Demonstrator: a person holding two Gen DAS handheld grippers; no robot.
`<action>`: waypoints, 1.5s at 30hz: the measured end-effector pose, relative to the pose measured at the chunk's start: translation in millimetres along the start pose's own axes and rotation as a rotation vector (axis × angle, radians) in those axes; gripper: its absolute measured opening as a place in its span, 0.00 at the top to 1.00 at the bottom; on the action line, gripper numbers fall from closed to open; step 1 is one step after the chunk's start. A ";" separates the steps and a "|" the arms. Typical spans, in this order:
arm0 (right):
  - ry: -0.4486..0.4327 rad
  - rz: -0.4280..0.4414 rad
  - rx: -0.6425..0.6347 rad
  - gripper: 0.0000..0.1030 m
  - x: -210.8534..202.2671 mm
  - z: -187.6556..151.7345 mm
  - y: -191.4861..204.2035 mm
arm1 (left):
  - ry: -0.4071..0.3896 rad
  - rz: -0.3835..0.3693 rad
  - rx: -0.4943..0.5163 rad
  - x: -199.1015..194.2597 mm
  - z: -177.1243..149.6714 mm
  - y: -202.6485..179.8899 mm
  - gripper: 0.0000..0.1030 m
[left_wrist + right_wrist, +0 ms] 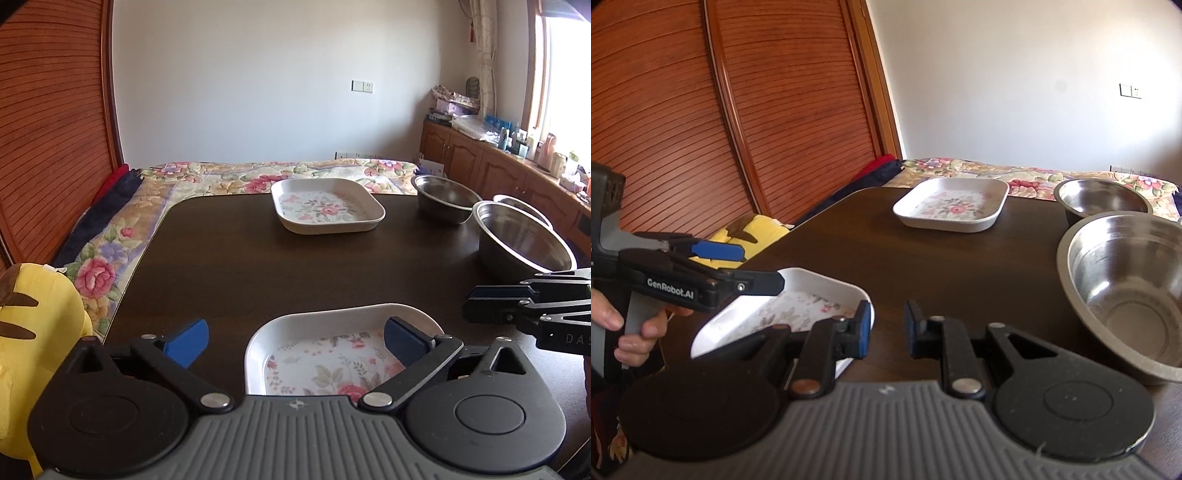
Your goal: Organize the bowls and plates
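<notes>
White floral square plate [332, 354] at the dark worktop's [258, 266] near edge, under the left hand-held gripper [295, 339], fingers spread wide. Right hand-held gripper [886, 328], fingers slightly apart, empty, just beside it. Steel bowls [1126, 288] right; second floral plate [327, 205] at far edge.

Two pieces of lettering can be read. "GenRobot.AI" stands in white on the black side of the left gripper [731, 266], seen from the right wrist. From the left wrist view, the letters "DAS" show on the black body of the right gripper [471, 300], cut off by the frame edge.
</notes>
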State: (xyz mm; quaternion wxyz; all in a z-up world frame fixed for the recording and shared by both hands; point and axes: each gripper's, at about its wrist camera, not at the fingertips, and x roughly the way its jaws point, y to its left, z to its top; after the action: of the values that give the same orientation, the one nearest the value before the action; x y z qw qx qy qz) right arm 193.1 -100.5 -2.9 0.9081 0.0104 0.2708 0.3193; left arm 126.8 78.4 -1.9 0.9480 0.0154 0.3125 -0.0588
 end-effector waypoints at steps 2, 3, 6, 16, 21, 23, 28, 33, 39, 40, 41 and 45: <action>-0.002 -0.001 0.004 0.79 0.1 0.8 -2.3 | 0.008 0.002 0.006 2.4 1.6 -1.3 0.00; -0.003 -0.002 0.005 0.79 0.4 1.4 -3.4 | 0.013 0.004 0.011 3.4 2.4 -1.8 0.00; -0.006 -0.002 0.009 0.79 1.0 2.7 -6.1 | 0.017 0.006 0.019 5.2 4.9 -3.0 0.00; -0.012 -0.012 0.002 0.79 6.6 13.5 -13.1 | 0.011 0.009 0.028 11.8 14.1 3.7 0.00; -0.022 -0.027 -0.020 0.79 10.9 29.6 -16.5 | -0.014 0.011 0.040 15.8 29.2 10.5 0.00; -0.026 -0.035 -0.031 0.79 13.2 37.3 -17.6 | -0.024 0.014 0.049 17.7 37.3 12.6 0.00; -0.032 -0.057 -0.059 0.79 20.8 59.6 -22.2 | -0.050 0.007 0.074 23.5 57.9 17.6 0.00; -0.018 -0.085 -0.075 0.79 31.0 79.8 -30.6 | -0.054 -0.029 0.068 33.1 76.2 25.7 0.00; 0.024 -0.112 -0.096 0.79 49.5 99.6 -46.2 | -0.041 -0.086 0.051 53.5 91.9 31.6 0.07; 0.032 -0.114 -0.098 0.79 53.5 102.9 -49.0 | -0.036 -0.091 0.048 58.1 94.3 32.2 0.08; 0.040 -0.117 -0.101 0.79 57.6 106.4 -51.6 | -0.031 -0.095 0.045 63.2 96.4 32.8 0.11; 0.080 -0.127 -0.115 0.79 76.2 118.5 -62.6 | -0.013 -0.109 0.050 82.6 105.0 34.0 0.21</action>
State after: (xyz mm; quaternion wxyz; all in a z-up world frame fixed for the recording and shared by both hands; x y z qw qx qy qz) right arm 337.7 -87.4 49.2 0.9141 -0.0716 0.2882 0.2761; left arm 258.8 96.8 33.2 0.9447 0.0216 0.3053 -0.1181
